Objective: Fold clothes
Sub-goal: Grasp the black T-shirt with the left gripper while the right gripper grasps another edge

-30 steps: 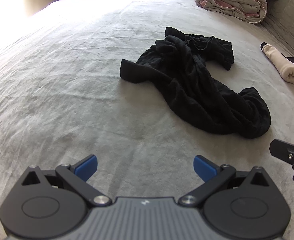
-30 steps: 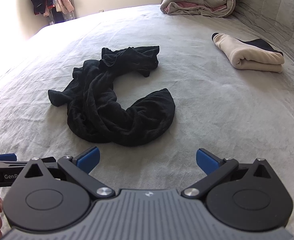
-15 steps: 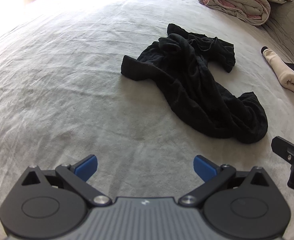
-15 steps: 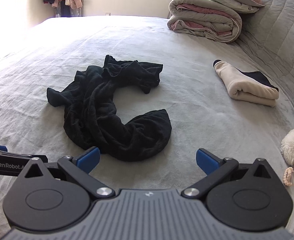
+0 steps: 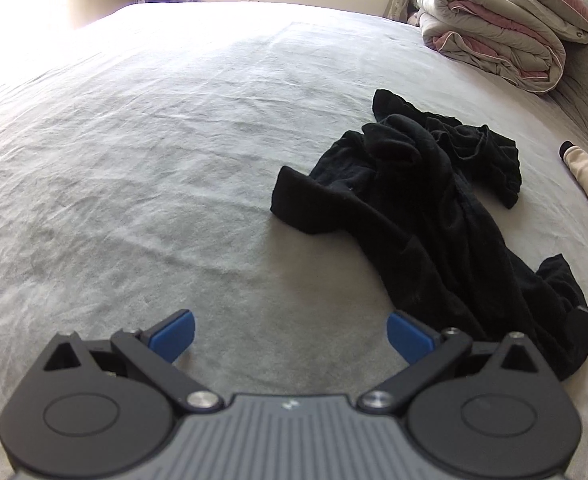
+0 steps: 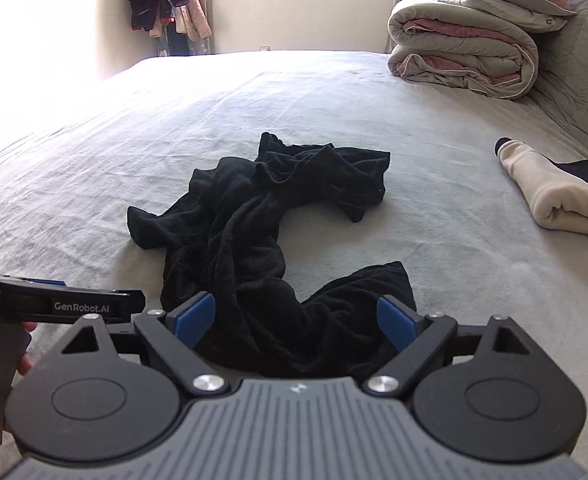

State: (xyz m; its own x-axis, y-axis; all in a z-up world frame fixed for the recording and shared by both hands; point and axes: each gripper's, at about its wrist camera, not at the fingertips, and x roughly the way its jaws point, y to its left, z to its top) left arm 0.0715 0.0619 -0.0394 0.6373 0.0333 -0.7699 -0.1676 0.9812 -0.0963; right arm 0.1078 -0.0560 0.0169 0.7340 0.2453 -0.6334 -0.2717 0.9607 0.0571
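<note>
Grey bedsheet [image 5: 142, 168] lies bare left of one crumpled black garment [image 5: 426, 216] beyond the left gripper [image 5: 290, 334], jaws spread and empty, while the right gripper [image 6: 296, 320], jaws closing without pressing, straddles that garment's [image 6: 254, 248] near hem.

The left gripper [image 5: 290, 336] tilts downward, its blue pads spread wide with nothing between them. The right gripper [image 6: 296, 322] tilts down beside it, jaws closing, pads not yet pressing.
</note>
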